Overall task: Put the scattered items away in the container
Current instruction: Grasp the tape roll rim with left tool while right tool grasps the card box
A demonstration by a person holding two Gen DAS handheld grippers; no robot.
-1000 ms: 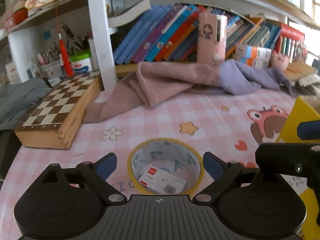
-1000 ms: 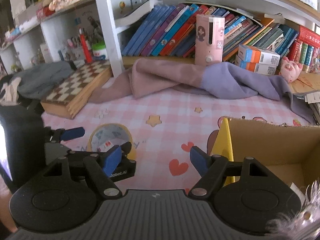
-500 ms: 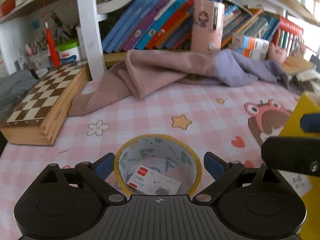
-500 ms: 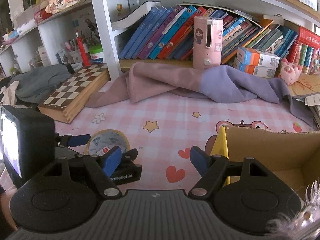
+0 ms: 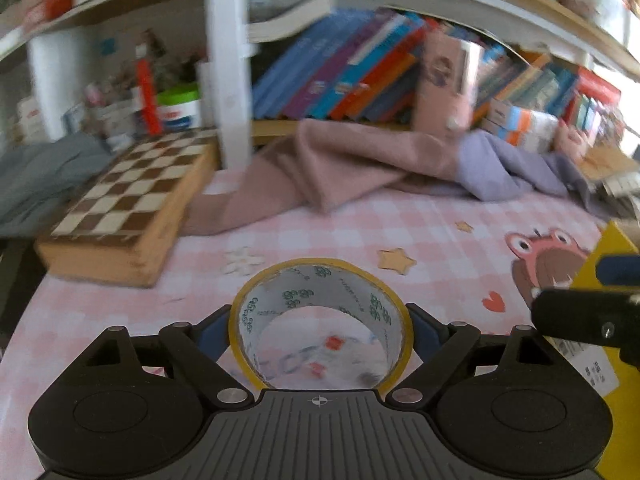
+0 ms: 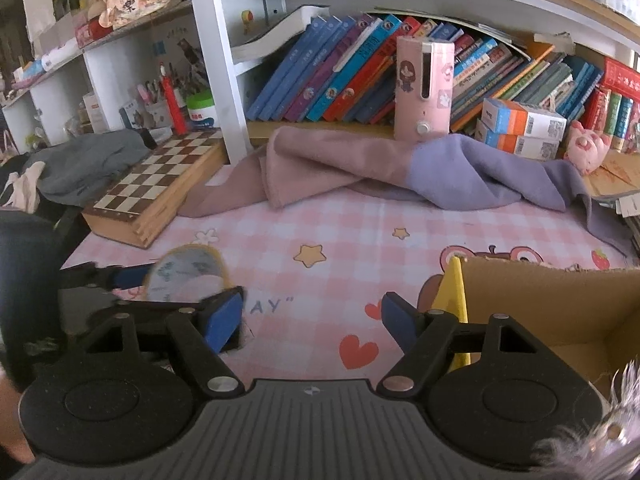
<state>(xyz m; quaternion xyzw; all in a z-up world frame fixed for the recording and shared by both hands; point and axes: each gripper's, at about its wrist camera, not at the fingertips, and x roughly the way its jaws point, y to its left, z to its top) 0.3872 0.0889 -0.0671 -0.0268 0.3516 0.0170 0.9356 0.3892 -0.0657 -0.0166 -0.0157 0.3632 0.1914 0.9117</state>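
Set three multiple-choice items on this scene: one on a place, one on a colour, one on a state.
1. Where is the tape roll?
A. Between the fingers of the left gripper
B. Inside the cardboard box
C. On the chessboard

2. What colour is the tape roll's outer edge?
A. Green
B. Yellow
C. Red

3. How do the fingers of the right gripper stand?
A. Shut on a cloth
B. Shut on the tape roll
C. Apart, with nothing between them

Key:
1 A: the left wrist view shows both blue pads against the roll's sides as the jaws close.
2 B: a yellow band rims the roll.
3 C: only the pink tablecloth shows between them.
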